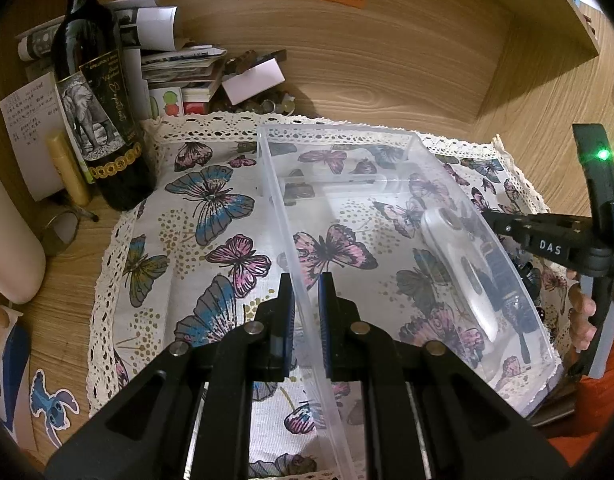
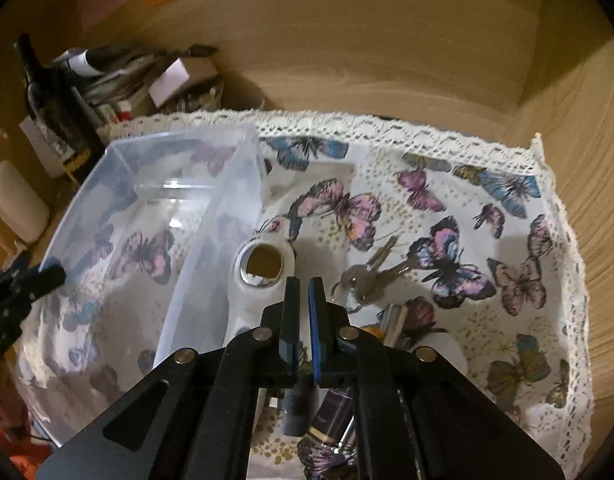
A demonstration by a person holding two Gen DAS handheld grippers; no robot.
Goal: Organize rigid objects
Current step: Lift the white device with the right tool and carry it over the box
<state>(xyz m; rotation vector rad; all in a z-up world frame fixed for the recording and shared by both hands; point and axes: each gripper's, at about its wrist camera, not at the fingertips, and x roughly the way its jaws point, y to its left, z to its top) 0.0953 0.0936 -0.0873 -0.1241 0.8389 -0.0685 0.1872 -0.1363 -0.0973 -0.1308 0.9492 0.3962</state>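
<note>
A clear plastic box (image 1: 407,136) stands on the butterfly cloth (image 1: 211,240). My left gripper (image 1: 307,300) is shut on the box's near left wall, one finger on each side. Just outside the box's right wall lies a white handled object with a round hole (image 2: 263,260), seen through the wall as a white object (image 1: 447,240). My right gripper (image 2: 304,292) hovers over its handle with the jaws shut and nothing visible between the tips. A grey piece (image 2: 295,412) shows under the fingers; I cannot tell if it is held. The right gripper (image 1: 491,218) enters from the right.
A bunch of keys (image 2: 367,280) and a dark tube with a gold band (image 2: 331,412) lie on the cloth right of the box. A wine bottle (image 1: 95,112), stacked papers (image 1: 179,68) and a cream cylinder (image 1: 11,248) crowd the left. Wooden walls close the back and right.
</note>
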